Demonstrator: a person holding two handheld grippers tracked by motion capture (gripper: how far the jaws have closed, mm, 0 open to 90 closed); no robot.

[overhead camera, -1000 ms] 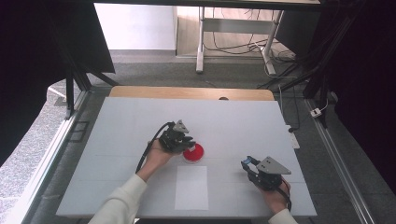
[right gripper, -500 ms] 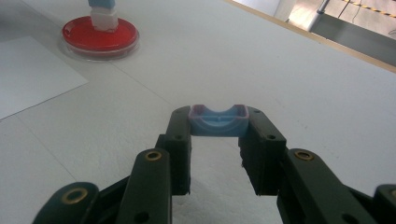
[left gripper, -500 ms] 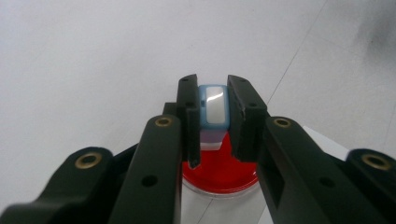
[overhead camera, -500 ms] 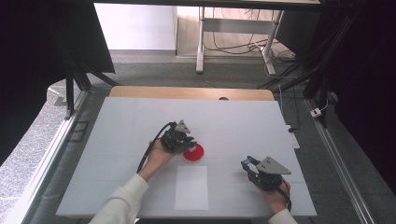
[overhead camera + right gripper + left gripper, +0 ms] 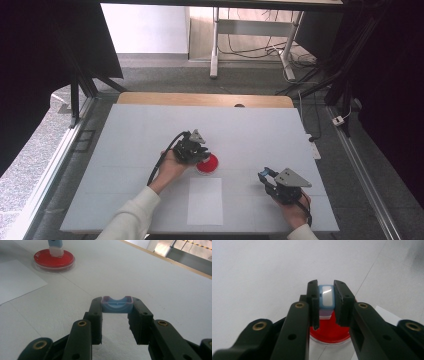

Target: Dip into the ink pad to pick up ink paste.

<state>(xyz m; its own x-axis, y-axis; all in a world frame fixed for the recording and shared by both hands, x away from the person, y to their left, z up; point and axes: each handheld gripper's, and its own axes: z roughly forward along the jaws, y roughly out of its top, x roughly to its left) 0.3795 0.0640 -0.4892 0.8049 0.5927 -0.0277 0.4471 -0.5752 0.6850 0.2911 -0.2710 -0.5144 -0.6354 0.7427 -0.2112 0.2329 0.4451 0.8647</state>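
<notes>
From the high view, the left gripper (image 5: 196, 148) sits over the near edge of a red dish (image 5: 207, 164) near the middle of the white surface (image 5: 140, 130), and the right gripper (image 5: 280, 182) rests well apart toward the near right corner. A white sheet (image 5: 205, 200) lies flat between the two hands, just in front of the dish. What each pair of jaws holds is too small to make out there.

The left gripper view settles it for that side: the jaws are clenched on a small pale-blue block with a white face (image 5: 326, 296), which stands upright just above the red dish (image 5: 330, 331); a corner of the white sheet (image 5: 387, 315) shows at the right.

The right gripper view shows its own jaws grasping a small blue cap (image 5: 116, 304), open side up, with a purplish rim, held low over the surface. The same view looks across to the red dish (image 5: 54, 259) at upper left, where the block (image 5: 55, 246) rests its pale lower end on the red face of the dish, a contact the left gripper view hides behind its jaws.
</notes>
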